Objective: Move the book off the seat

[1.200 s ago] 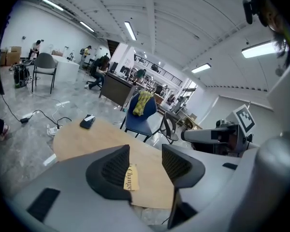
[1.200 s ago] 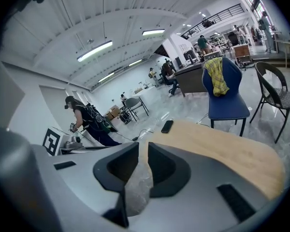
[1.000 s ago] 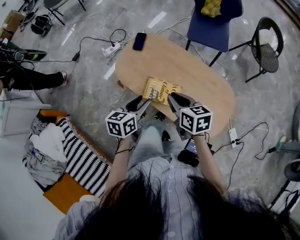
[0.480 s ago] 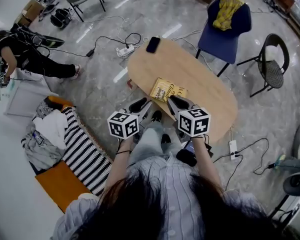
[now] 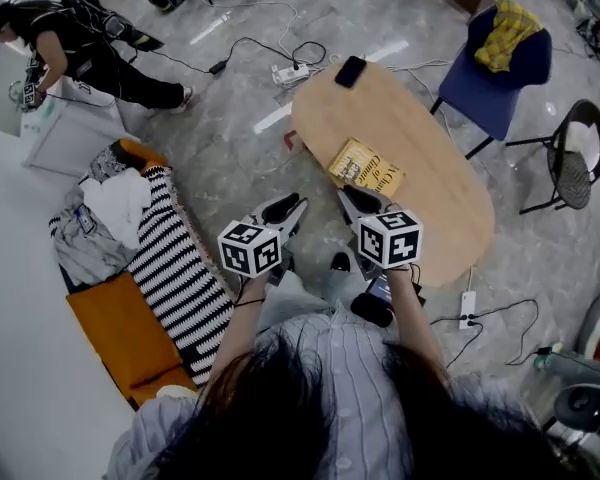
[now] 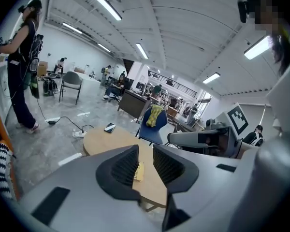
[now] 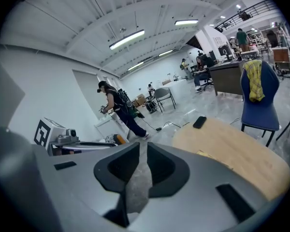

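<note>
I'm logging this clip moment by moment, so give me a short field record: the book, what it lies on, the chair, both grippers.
book: lies flat on the oval wooden table, near its edge
phone: on the table's far end
blue chair: beyond the table, yellow cloth draped on it
left gripper: jaws closing, nothing between them, short of the book
right gripper: jaws almost together, empty
</note>
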Demonstrator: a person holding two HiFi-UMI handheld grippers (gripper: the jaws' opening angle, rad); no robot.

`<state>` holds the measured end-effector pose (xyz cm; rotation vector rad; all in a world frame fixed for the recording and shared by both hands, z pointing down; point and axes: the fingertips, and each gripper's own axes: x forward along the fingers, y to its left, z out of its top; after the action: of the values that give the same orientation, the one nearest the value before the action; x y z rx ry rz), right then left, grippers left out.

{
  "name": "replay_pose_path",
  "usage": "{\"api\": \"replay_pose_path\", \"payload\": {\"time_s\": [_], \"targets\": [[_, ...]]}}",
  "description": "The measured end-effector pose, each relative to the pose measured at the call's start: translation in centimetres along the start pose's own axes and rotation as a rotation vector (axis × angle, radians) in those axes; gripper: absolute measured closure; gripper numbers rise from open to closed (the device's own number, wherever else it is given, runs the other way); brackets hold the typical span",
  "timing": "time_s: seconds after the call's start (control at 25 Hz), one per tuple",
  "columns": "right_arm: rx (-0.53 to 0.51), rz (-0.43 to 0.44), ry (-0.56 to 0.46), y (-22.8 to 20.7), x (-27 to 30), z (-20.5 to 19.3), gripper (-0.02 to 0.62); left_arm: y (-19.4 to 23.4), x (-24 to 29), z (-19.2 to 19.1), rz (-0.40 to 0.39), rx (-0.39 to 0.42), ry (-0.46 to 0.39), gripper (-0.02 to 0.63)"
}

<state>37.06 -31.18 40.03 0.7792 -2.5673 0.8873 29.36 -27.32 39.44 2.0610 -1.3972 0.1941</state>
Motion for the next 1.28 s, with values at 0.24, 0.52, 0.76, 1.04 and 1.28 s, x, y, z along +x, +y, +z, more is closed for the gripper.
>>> {"api": "replay_pose_path", "payload": {"time_s": [0.24,0.52,0.76,1.04,1.28], "targets": [[-0.038,0.071,0.080,3.3,2.8,-2.1,0.537,2.4,-4.2,-2.2,0.093,-0.063,-0.008,0.506],[-0.061,0.095,0.114,7.6,5.7,-4.0,0.537,5.7,-8.8,-4.3,0.128,-0.108,-0.025,0.509],[-0.065,0.066,0.107,10.8,5.7,-5.3,0.538,6.5,-12.3,-5.0,0.101,-0.095,-0.038,0.511],[-0.056,0.005,0.066,14.0,3.9,-7.0,0.538,5.7,-15.5,-5.9,0.017,-0.045,-0.042,0.512],[-0.023,-0.038,0.017,16.6,1.3,-9.2,0.538,4.3,-18.5,-7.7,-0.046,-0.001,-0.036,0.512]]}}
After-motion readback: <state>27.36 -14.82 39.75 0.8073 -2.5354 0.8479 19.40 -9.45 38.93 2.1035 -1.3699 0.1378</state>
